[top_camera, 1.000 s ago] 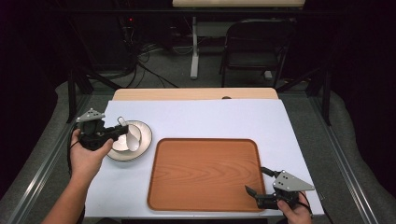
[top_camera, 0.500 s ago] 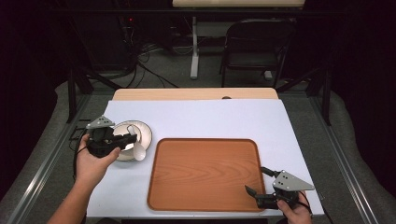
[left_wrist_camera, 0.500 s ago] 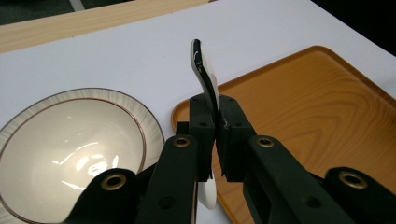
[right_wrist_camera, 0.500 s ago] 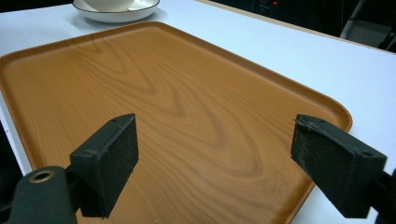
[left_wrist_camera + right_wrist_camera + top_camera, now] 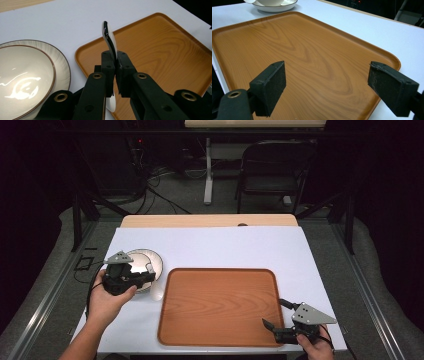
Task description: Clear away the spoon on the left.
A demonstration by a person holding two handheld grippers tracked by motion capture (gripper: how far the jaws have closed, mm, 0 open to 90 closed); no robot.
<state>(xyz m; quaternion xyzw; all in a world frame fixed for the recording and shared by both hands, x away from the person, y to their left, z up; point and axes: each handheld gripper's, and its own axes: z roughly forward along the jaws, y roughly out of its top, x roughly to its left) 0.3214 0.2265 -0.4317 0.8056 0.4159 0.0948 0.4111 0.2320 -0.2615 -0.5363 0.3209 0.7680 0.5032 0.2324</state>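
Note:
A white ceramic spoon is pinched on edge between the pads of my left gripper, handle end upward. In the high view that left gripper hovers between the bowl and the tray's left edge, the spoon hanging just off the tray. A cream bowl sits in a dark-rimmed plate to the left. The wooden tray lies mid-table. My right gripper rests open at the tray's near right corner; its jaws stand wide over bare tray, with nothing between the right gripper's pads.
The white table top extends behind and right of the tray. Bowl and plate stand beyond the tray's far corner in the right gripper view. A dark chair and cables lie on the floor behind the table.
My left gripper has carried the spoon from over the bowl rightward and nearer, a little lower, to the tray's left edge. The right gripper has stayed put.

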